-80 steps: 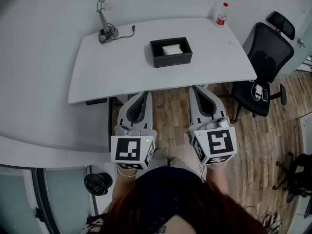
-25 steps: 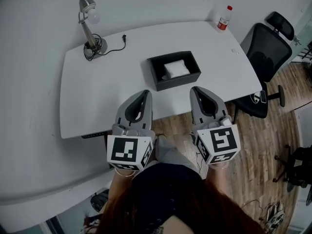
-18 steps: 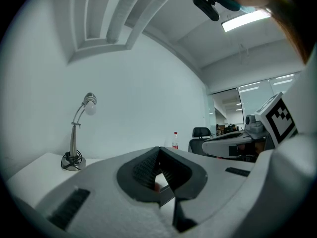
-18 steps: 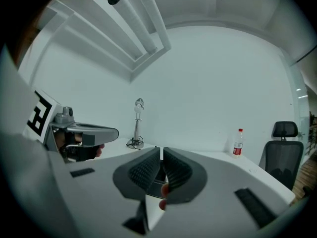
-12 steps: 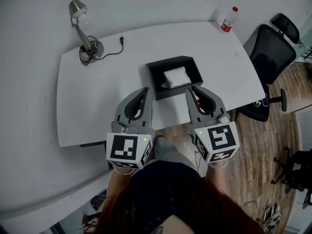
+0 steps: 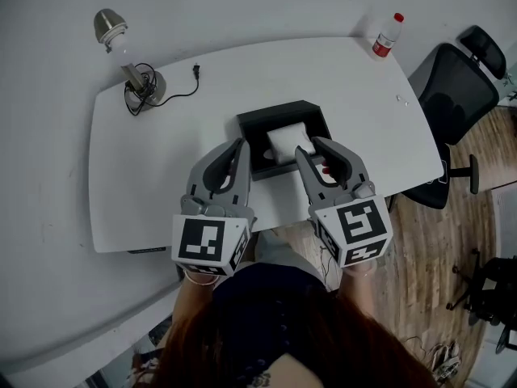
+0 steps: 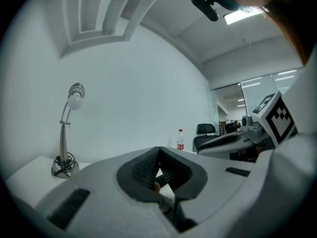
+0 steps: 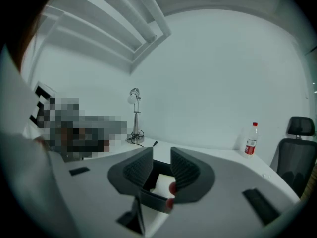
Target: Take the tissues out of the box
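A black open-topped box [image 6: 252, 128] sits mid-table with a white stack of tissues [image 6: 287, 141] inside. My left gripper [image 6: 237, 144] hovers at the box's near left corner; its jaws meet at the tips [image 7: 158, 150] and hold nothing. My right gripper [image 6: 309, 147] hangs over the box's near right edge. Its jaws have just been opening and stand a little apart [image 8: 162, 155] with nothing pressed between them. Through that gap show the box's near wall [image 8: 154, 200] and the tissues [image 8: 163, 184].
The white table [image 6: 161, 184] carries a desk lamp [image 6: 123, 53] with a loose cord at the back left and a red-capped bottle [image 6: 386, 35] at the back right. A black office chair [image 6: 456, 95] stands to the right on the wood floor.
Both grippers have moved forward from the table's near edge to the box. The right gripper's jaws, closed a second ago, have parted.
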Demonstrator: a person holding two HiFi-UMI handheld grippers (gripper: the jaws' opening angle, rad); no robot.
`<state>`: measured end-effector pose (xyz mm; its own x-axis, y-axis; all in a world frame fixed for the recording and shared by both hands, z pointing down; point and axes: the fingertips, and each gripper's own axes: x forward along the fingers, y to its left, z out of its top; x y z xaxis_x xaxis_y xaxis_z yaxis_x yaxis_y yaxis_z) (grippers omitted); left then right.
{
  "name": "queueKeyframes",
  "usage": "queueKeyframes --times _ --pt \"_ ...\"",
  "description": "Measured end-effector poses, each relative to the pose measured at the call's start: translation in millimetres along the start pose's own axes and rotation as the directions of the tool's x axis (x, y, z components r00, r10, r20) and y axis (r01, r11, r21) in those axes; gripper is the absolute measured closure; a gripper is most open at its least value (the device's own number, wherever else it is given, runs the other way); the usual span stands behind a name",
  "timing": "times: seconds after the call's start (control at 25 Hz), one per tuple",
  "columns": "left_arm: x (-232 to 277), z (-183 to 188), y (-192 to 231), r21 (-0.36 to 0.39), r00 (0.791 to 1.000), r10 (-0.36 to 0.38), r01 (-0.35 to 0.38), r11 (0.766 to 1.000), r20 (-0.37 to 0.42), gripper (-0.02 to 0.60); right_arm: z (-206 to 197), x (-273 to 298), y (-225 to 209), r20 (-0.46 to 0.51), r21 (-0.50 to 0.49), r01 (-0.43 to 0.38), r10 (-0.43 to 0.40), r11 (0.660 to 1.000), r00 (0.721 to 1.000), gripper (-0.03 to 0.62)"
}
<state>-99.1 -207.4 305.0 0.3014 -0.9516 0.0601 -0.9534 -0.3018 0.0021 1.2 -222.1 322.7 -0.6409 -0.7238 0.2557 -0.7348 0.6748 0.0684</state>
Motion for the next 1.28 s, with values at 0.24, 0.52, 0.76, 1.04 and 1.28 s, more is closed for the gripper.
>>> queueKeyframes --times 0.24,0.52,0.76,1.04,1.28 --pt "13 -2 2 0.002 1.0 0.014 -0.014 1.0 -0.014 0.56 -10 14 -9 -0.038 0.012 -0.034 0.035 0.999 0.999 0.441" --pt "18 -3 1 0.007 0.999 0.01 -0.01 1.0 -0.03 0.561 -20 23 -6 -0.072 0.011 -0.059 0.059 0.998 0.996 0.399" --pt "22 -4 6 0.007 0.999 -0.008 0.008 1.0 -0.034 0.56 -28 30 -4 -0.111 0.008 -0.059 0.06 0.998 0.992 0.368" --pt "36 -2 17 -0.004 0.998 -0.052 0.052 0.999 -0.036 0.56 -36 45 -3 -0.18 0.003 -0.046 0.046 0.999 0.983 0.345" --pt "49 1 25 -0.013 0.995 -0.09 0.09 0.996 -0.038 0.56 -43 57 -7 -0.236 0.003 -0.017 0.017 1.0 0.972 0.329"
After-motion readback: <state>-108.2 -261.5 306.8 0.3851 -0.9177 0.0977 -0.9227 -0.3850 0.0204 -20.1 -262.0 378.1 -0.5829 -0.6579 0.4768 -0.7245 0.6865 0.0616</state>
